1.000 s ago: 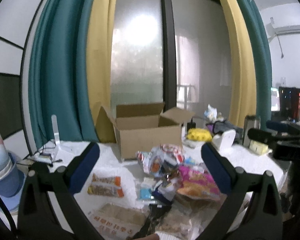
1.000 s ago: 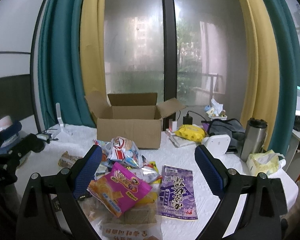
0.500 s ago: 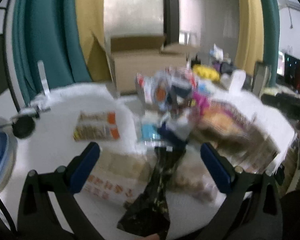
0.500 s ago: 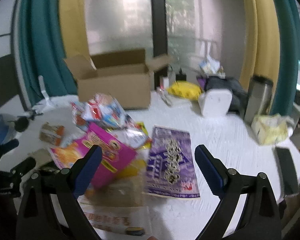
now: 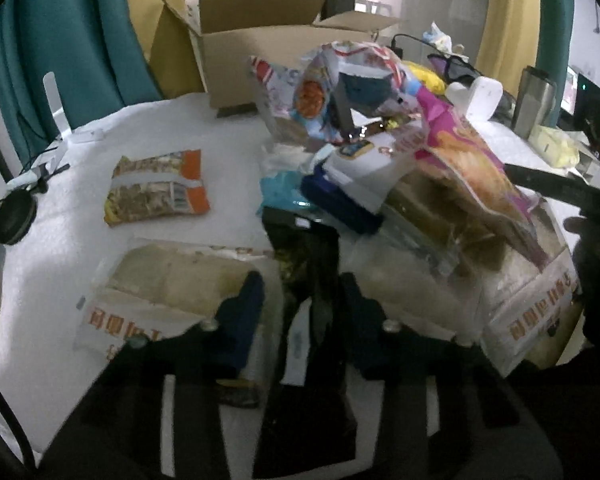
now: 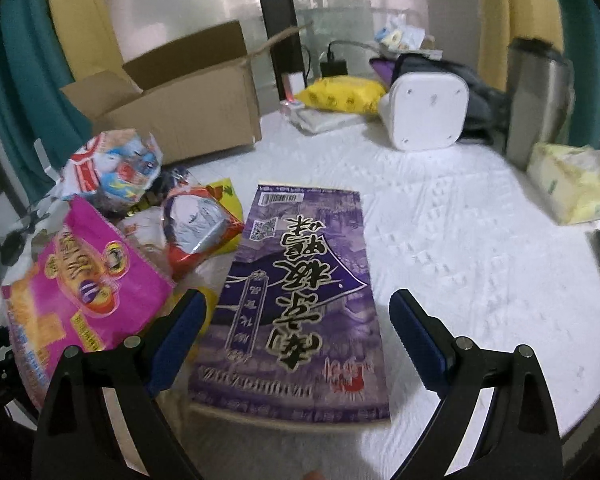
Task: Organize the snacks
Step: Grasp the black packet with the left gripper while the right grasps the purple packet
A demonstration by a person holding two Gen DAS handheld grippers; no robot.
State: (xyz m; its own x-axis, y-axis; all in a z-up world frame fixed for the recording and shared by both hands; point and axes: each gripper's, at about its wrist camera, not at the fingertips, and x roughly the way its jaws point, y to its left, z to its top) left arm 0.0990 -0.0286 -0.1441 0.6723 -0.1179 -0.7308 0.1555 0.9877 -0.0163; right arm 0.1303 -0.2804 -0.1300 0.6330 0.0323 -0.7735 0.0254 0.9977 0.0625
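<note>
**Both grippers over the snack heap, one pick each**

The left gripper (image 5: 302,300) points down at the near end of a dark packet (image 5: 308,264) that lies lengthwise between its blue pads. Its jaws are closing around the packet; whether the pads already press on it I cannot tell, since the packet is dark and the pads seem to stand a little apart from it. Going for the free near end looks sensible: the packet's far end runs under the heaped bags ahead, so pulling it out endwise should disturb the pile least. A clear bread bag (image 5: 172,292) lies under and left of the pads, and an orange packet (image 5: 156,188) lies alone farther ahead to the left.

The right gripper (image 6: 298,320) stands wide open and empty, its pads straddling the near half of a flat purple packet (image 6: 300,296) lying on the white table (image 6: 480,248). A pink bag (image 6: 84,280) sits just left of its left pad. The cardboard box (image 6: 188,100), flaps open, waits well ahead beyond the pile, probably the destination for the snacks.
</note>
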